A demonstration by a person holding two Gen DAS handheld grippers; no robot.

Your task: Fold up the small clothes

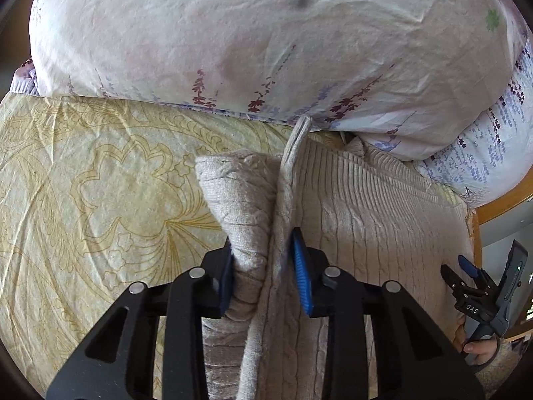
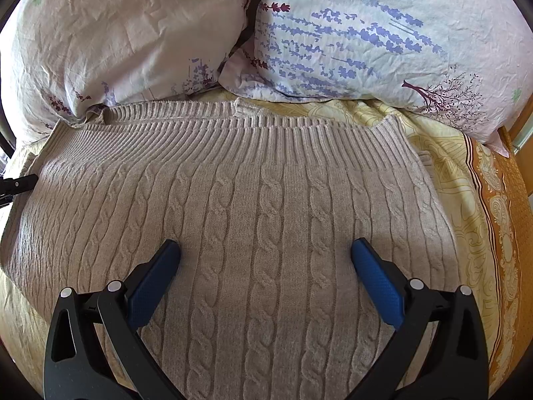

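A beige cable-knit sweater [image 2: 260, 206] lies spread on the bed, its ribbed hem toward the pillows. In the left wrist view my left gripper [image 1: 266, 273] is shut on a bunched, lifted edge of the sweater [image 1: 240, 220], which folds over the flat part [image 1: 366, 216]. My right gripper [image 2: 266, 266] is open and empty, its blue pads [image 2: 376, 280] hovering just over the middle of the sweater. The right gripper also shows in the left wrist view [image 1: 466, 276] at the far right, held by a hand.
A yellow patterned bedsheet [image 1: 100, 183] covers the bed. Two floral pillows [image 2: 116, 33] [image 2: 383, 33] lie against the sweater's far edge. An orange border of the sheet [image 2: 503, 233] and a wooden bed edge [image 1: 506, 200] run along the right.
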